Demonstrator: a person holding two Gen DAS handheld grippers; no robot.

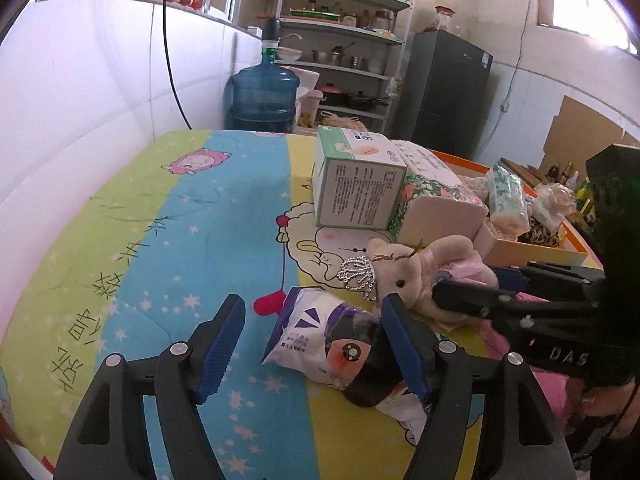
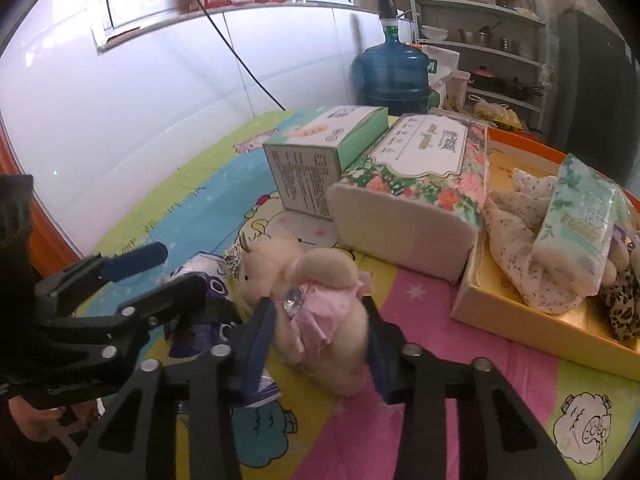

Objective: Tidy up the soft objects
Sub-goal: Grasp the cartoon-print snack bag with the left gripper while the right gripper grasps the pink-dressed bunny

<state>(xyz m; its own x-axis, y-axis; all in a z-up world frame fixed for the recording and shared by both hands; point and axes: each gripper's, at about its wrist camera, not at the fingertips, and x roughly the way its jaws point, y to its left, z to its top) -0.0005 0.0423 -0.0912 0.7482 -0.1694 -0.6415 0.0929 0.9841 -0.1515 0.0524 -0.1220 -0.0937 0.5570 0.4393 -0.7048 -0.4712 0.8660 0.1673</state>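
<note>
**Ana:** Plush beige, in a pink dress: from the left wrist view the toy bear [image 1: 416,276] lies on the cartoon bedsheet [image 1: 160,240], just right of the white tissue pack [image 1: 320,332]. The left gripper [image 1: 312,344] stands wide open around that pack, pads not pressing it. So that pack is not yet picked up.

**Ben:** And the far side?

**Ana:** The green box [image 1: 356,184] and the floral tissue pack [image 1: 436,200] still sit outside the yellow tray [image 1: 532,252], which already holds a few soft things. The sheet's left half is bare, open room. To the right the right gripper [image 1: 436,292] crowds close to the left one's right finger.

**Ben:** Now the right wrist view.

**Ana:** The right gripper [image 2: 320,328] has its pads pressed into the toy bear's [image 2: 320,300] body, jaws partly closed on it. It rests on the sheet, not lifted. The yellow tray [image 2: 512,312] is near, to the right, with a cloth [image 2: 516,232] and a mint tissue pack [image 2: 576,232] inside.

**Ben:** Is the route clear?

**Ana:** Likely, but the tray's near wall must be cleared, and the floral tissue pack [image 2: 412,200] touches its far-left corner. Free room in the tray looks to be near its front.
</note>
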